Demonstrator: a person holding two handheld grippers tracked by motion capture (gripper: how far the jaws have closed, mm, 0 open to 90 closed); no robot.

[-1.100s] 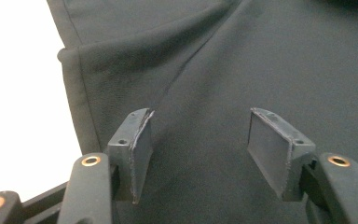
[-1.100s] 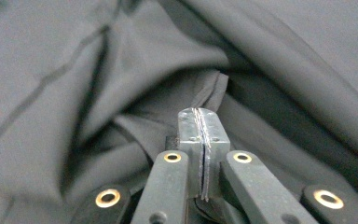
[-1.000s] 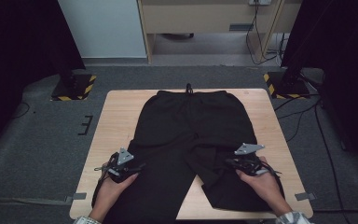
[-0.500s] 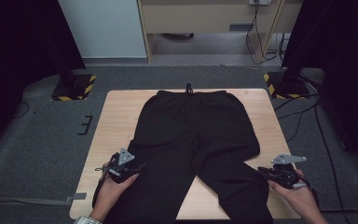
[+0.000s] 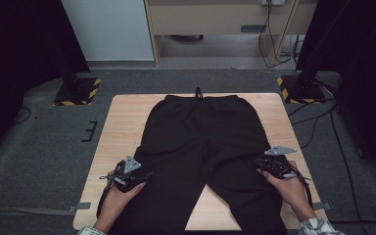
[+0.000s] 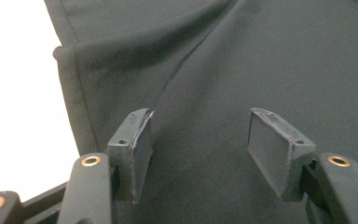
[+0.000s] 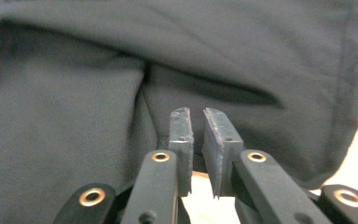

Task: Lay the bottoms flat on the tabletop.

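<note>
Black trousers [image 5: 200, 137] lie flat on the wooden table [image 5: 127, 117], waistband at the far side, legs toward me. My left gripper [image 5: 142, 175] rests over the left leg near its outer edge. In the left gripper view it [image 6: 199, 114] is open, its pads wide apart above the cloth [image 6: 261, 56]. My right gripper [image 5: 258, 164] sits at the outer edge of the right leg. Its jaws have just been closing; in the right gripper view it [image 7: 196, 112] keeps a narrow gap, with nothing pinched, in front of a fold of the cloth [image 7: 74, 93].
Yellow-and-black striped stand bases sit on the grey carpet behind the table at the left [image 5: 76, 93] and right [image 5: 298, 88]. Cables [image 5: 318, 122] trail over the floor on the right. Bare wood shows on both sides of the trousers.
The right hand swung out to the right past the leg, then came back left to the leg's outer edge; the right leg now lies wider. The left hand stayed put.
</note>
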